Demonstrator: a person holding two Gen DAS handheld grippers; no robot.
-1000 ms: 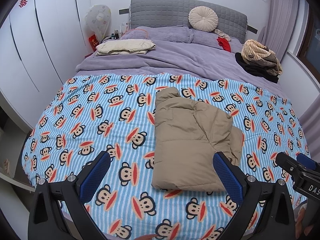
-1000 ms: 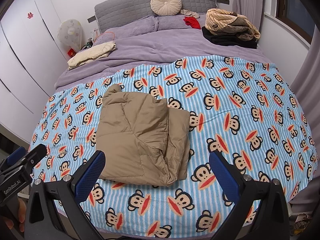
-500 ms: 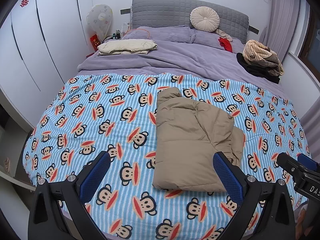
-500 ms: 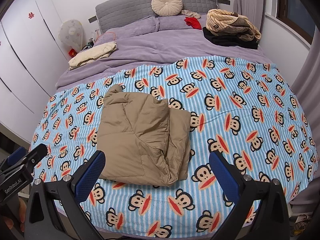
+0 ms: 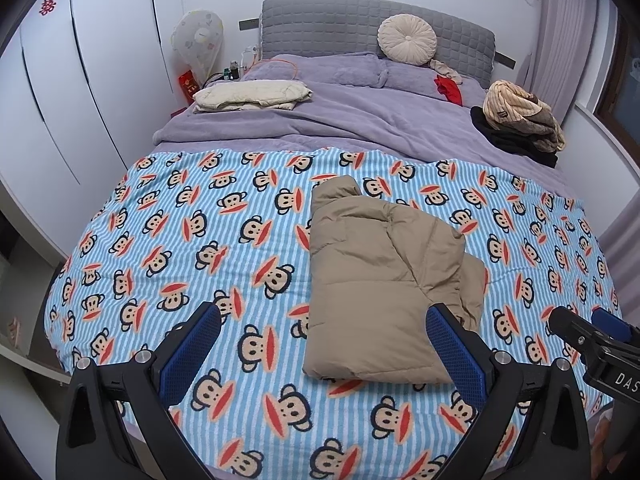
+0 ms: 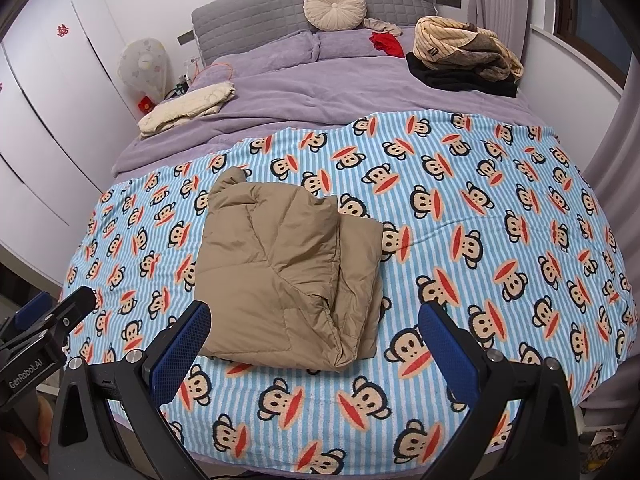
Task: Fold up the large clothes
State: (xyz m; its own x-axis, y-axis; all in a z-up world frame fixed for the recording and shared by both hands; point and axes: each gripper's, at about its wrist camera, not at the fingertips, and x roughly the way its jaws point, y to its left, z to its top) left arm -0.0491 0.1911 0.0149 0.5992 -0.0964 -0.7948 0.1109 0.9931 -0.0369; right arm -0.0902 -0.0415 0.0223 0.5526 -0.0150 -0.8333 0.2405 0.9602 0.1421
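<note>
A tan padded jacket lies folded into a rough rectangle on the blue striped monkey-print blanket that covers the near half of the bed. My left gripper hovers open above the blanket's near edge, its right finger in front of the jacket's near right corner. Over the same edge my right gripper is held open, the jacket's near edge showing between its fingers. Neither gripper holds or touches the jacket. Each gripper's body shows at the edge of the other's view.
A folded cream garment rests on the purple duvet at the far left. A heap of striped and black clothes sits at the far right. White wardrobe doors line the left wall; a curtain hangs on the right.
Both views have drifted slightly, as if the grippers pulled back and rose a little from the bed. The jacket has not moved, and both grippers stay open.
</note>
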